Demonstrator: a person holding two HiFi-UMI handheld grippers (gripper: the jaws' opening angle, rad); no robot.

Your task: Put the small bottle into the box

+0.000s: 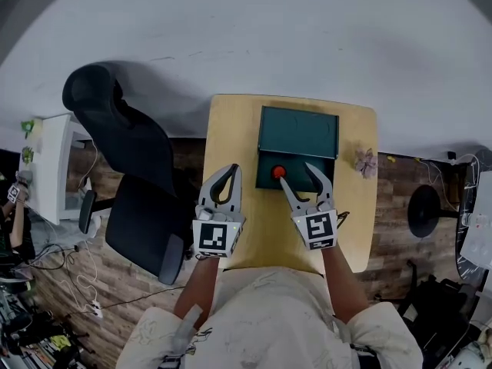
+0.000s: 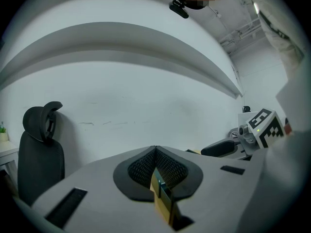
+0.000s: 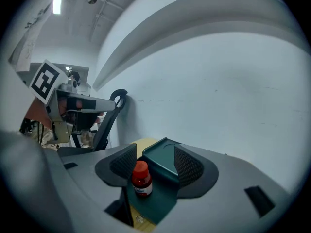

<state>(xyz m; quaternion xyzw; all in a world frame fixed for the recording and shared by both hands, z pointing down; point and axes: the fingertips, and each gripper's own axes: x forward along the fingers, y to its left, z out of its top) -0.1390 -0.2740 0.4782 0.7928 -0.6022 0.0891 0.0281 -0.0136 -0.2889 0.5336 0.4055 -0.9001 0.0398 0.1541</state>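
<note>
1. Your pale shirt sleeves (image 1: 338, 283) fill the bottom of the head view, and both tongs are held out over the small light wooden counter (image 1: 231, 129).
   - The left tongs (image 1: 233, 169) are pressed together with nothing in them.
   - The right tongs (image 1: 296, 174) are spread wide at the near part of the dark green rectangular box (image 1: 298, 131).
   - The small red-capped bottle (image 1: 278, 172) stands in that near part, just beside the right tongs' left tip.
   - A pinkish crumpled scrap (image 1: 365, 162) lies near the counter's right edge, and a black office chair (image 1: 131, 175) stands to the left.
2. In the left gripper view, your left tongs (image 2: 155, 148) have both pads meeting at the tips, with only a thin slit below them. The chair (image 2: 41, 144) is at the left.
3. In the right gripper view, your right tongs (image 3: 155, 159) are wide apart. The bottle (image 3: 141, 178) stands upright between them on the green box (image 3: 163, 198), close to the left pad and not clamped.
</note>
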